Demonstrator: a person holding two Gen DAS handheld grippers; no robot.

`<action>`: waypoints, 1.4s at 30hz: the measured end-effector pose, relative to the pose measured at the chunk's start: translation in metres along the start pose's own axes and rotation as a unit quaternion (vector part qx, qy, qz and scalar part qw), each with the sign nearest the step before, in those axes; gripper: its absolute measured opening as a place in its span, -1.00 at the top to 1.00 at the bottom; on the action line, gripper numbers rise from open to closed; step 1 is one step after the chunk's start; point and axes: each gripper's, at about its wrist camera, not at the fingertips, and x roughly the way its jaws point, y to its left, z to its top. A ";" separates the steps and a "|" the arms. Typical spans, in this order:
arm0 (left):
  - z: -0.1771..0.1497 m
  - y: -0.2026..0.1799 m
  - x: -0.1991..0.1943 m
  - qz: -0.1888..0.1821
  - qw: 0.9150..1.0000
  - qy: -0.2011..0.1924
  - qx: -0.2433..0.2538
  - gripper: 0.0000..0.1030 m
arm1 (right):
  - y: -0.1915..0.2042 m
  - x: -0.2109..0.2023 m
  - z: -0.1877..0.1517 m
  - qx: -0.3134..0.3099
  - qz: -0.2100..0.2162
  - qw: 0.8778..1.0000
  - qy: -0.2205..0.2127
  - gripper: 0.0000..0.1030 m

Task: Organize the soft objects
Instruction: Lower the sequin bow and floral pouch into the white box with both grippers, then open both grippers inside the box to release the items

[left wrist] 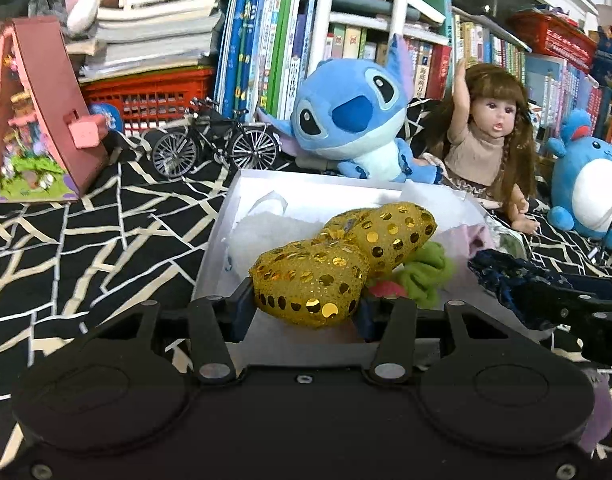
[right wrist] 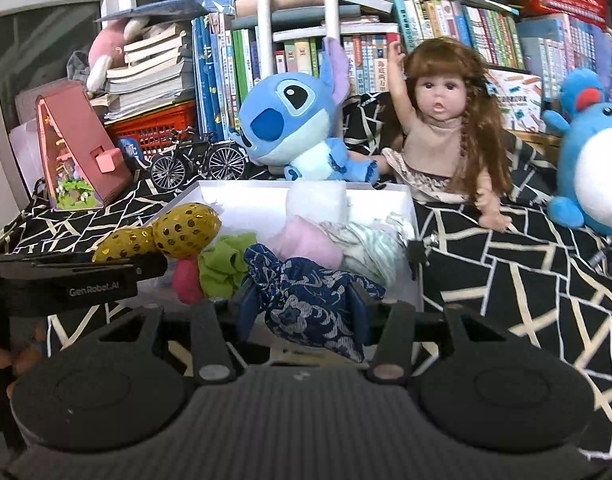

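Black cloth with cream cracked lines (right wrist: 526,280) covers the whole work surface and lies bare on the left in the left wrist view and on the right in the right wrist view, giving open room on both flanks. At the back, a wall of books (right wrist: 446,20) closes the far edge, fronted by a blue plush (left wrist: 354,120), a long-haired doll (right wrist: 438,128), a second blue plush (right wrist: 590,160), a pink triangular house model (left wrist: 34,112) and a small model bicycle (left wrist: 216,142). Centred is a shallow white box (right wrist: 410,204), its near rim just ahead of both grippers, already crowded with a white roll, pink (right wrist: 310,240), striped and green cloths (right wrist: 222,264). The left gripper (left wrist: 306,312) is clamped on a gold sequinned bow-shaped piece (left wrist: 338,260), held over the box's near left part. The right gripper (right wrist: 302,312) pinches a navy floral cloth (right wrist: 310,300) at the box's near edge, just beside the green cloth
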 end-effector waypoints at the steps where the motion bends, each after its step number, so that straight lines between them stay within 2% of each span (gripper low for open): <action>1: 0.002 0.002 0.005 -0.002 1.000 0.003 -0.007 0.10 | 0.001 0.004 0.002 -0.002 0.000 1.000 -0.002 0.00; 13: 0.016 0.009 0.041 0.029 0.999 0.017 -0.017 0.10 | -0.001 0.040 0.019 0.025 -0.005 1.000 0.001 0.00; 18: 0.016 0.009 0.046 0.029 0.998 0.032 -0.037 0.10 | -0.002 0.051 0.020 0.037 -0.005 0.999 0.011 0.00; 26: 0.011 0.007 0.054 0.042 0.998 0.045 -0.029 0.09 | -0.004 0.059 0.012 0.045 -0.004 0.999 0.028 0.00; 31: 0.007 0.001 0.055 0.052 0.998 0.041 -0.009 0.07 | -0.006 0.063 0.006 0.057 -0.001 0.998 0.037 -0.01; 42: 0.007 0.000 0.054 0.054 0.998 0.040 -0.005 0.03 | -0.006 0.066 0.003 0.063 0.001 0.997 0.043 -0.07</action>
